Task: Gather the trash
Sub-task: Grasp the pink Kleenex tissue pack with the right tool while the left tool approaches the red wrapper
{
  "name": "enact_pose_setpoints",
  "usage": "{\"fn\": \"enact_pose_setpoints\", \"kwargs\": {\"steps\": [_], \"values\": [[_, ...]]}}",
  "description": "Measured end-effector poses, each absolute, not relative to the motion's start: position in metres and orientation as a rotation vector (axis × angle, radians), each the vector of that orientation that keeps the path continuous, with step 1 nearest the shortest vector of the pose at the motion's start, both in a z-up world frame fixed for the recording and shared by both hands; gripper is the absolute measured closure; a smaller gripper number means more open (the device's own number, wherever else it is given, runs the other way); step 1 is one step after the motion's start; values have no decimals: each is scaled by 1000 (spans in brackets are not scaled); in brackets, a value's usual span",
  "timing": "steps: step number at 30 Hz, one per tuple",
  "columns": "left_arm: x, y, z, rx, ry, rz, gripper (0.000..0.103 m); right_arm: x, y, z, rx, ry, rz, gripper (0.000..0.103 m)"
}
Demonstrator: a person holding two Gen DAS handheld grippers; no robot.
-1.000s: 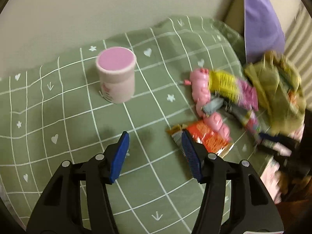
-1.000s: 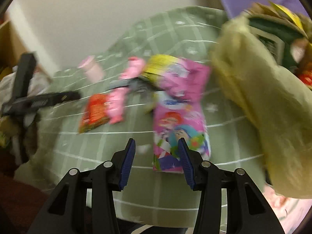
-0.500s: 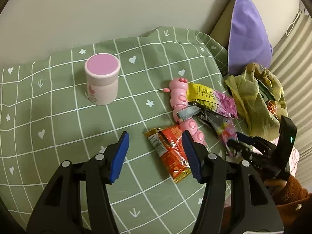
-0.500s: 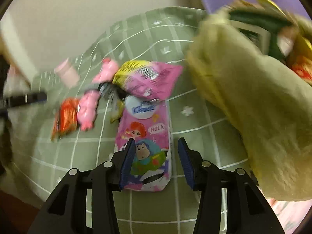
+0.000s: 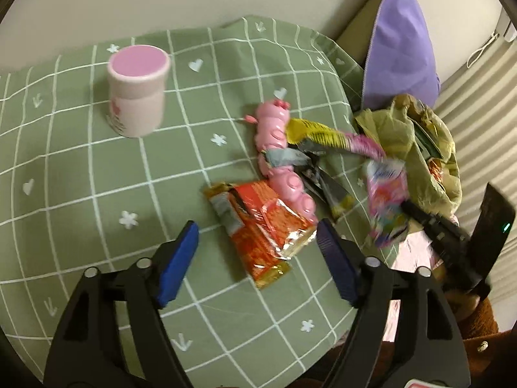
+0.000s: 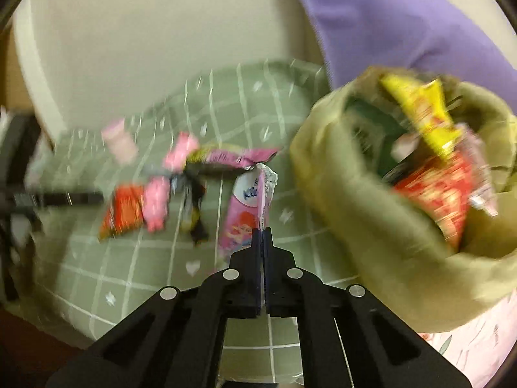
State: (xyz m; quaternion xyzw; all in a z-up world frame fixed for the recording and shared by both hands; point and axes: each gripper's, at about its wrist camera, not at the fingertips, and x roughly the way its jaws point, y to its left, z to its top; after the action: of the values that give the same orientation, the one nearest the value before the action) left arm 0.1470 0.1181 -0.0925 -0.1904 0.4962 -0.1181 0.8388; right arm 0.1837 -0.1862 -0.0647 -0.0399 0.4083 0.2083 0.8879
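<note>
Since the earlier frame, the right gripper [image 6: 262, 231] has closed its jaws on the pink tissue pack [image 6: 240, 213], lifting it beside the olive trash bag [image 6: 362, 213]. Left gripper [image 5: 257, 260] jaws are opening, empty, above the red wrapper [image 5: 263, 226] on the green checked cloth [image 5: 80, 177].

We see the right wrist view smeared by motion: the pink tissue pack [image 6: 240, 218] shows only part of its print, and wrappers inside the olive bag [image 6: 371, 213] run together. In the left view, the purple cushion [image 5: 400, 45] hides the corner behind it.
</note>
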Motion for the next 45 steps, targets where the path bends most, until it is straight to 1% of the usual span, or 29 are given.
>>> {"fn": "enact_pose_setpoints", "kwargs": {"steps": [3, 7, 8, 9, 10, 11, 12, 15, 16, 18, 21, 24, 29, 35, 37, 39, 43, 45], "values": [[152, 112, -90, -382, 1046, -225, 31, 186, -194, -47, -3, 830, 448, 99], [162, 110, -95, -362, 1074, -155, 32, 183, -190, -30, 19, 802, 482, 99], [165, 110, -98, -371, 1096, -145, 36, 182, -190, -26, 21, 797, 493, 99], [167, 111, -102, -390, 1121, -143, 43, 180, -188, -24, 19, 792, 502, 99], [168, 111, -106, -406, 1139, -146, 46, 178, -185, -21, 10, 783, 510, 99], [168, 111, -109, -411, 1150, -150, 52, 175, -186, -18, 2, 778, 512, 99], [168, 111, -110, -410, 1156, -153, 62, 173, -187, -17, -6, 777, 512, 99], [167, 111, -110, -397, 1155, -149, 74, 176, -186, -19, 4, 787, 504, 99], [167, 113, -108, -395, 1146, -147, 75, 177, -187, -20, 7, 789, 502, 99], [166, 118, -101, -384, 1119, -139, 82, 178, -188, -20, 12, 792, 494, 99], [164, 122, -87, -348, 1069, -128, 87, 178, -187, -20, 6, 790, 492, 99], [165, 126, -74, -317, 1020, -132, 89, 178, -180, -18, -13, 787, 497, 99], [165, 125, -51, -255, 940, -146, 89, 177, -170, -15, -41, 779, 501, 99], [164, 128, -42, -234, 897, -162, 89, 176, -162, -12, -64, 774, 496, 99], [166, 135, -45, -252, 880, -161, 80, 176, -161, -13, -67, 779, 492, 99], [165, 143, -49, -277, 870, -162, 52, 176, -161, -14, -73, 783, 489, 99], [168, 155, -59, -320, 892, -159, 46, 177, -165, -17, -70, 795, 480, 99], [169, 152, -65, -332, 912, -181, 37, 178, -168, -19, -67, 803, 478, 99]]}}
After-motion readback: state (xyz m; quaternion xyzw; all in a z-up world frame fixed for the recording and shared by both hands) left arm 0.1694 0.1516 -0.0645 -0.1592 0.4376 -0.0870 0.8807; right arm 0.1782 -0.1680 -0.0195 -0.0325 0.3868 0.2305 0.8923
